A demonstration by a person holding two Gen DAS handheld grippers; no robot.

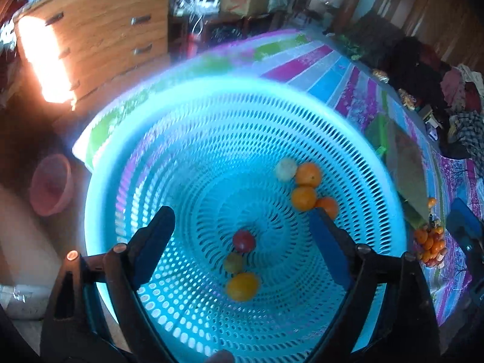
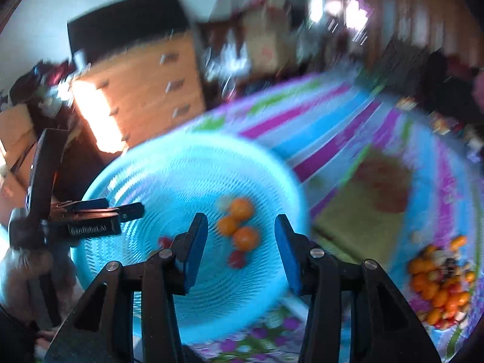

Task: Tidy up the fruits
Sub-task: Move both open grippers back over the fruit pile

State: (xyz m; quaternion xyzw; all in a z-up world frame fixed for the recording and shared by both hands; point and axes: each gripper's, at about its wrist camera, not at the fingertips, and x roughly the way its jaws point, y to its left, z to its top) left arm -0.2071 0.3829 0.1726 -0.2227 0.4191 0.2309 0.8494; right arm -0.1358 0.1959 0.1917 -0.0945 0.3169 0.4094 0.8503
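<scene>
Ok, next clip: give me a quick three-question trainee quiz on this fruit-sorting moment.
1. True or false: the left gripper is holding a fruit.
2. Multiple choice: the unsorted fruit pile lies A) inside the blue basket B) on the striped cloth to the right of the basket C) on the wooden dresser.
3. What colour is the fruit that shows between the left fingers, nearest the basket's centre?

Key: 1 false, both grippers (right one) are open and hold nothing; 2 B; 3 red.
</scene>
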